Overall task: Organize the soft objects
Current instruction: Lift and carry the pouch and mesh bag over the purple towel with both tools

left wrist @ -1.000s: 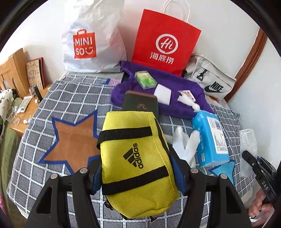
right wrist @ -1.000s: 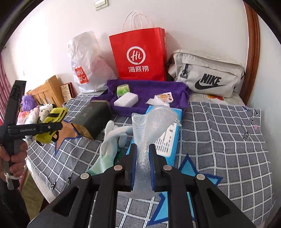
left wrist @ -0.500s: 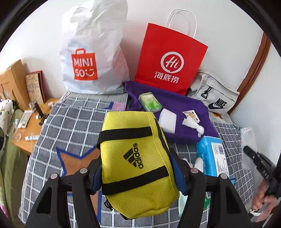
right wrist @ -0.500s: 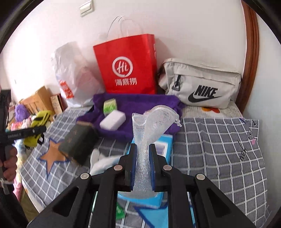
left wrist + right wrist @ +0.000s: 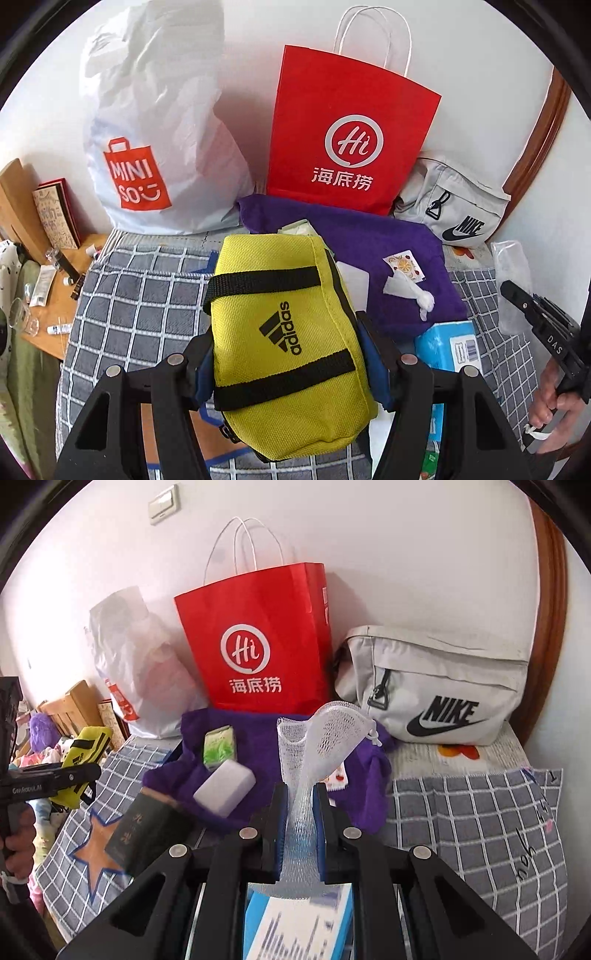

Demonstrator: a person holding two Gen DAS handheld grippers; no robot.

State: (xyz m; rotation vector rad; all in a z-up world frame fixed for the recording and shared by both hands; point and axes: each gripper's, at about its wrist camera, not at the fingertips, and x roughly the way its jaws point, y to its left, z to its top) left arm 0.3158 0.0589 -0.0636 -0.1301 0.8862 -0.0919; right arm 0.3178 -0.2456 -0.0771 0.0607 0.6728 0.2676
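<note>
1. Pouch, yellow: clamped between left gripper jaws, held above the checked bedspread.
2. Net bag, white mesh: pinched in right gripper, drooping forward.
3. Handling: we judge the red paper bag ahead a likely destination; we should keep both grips firm and lower squarely.
</note>
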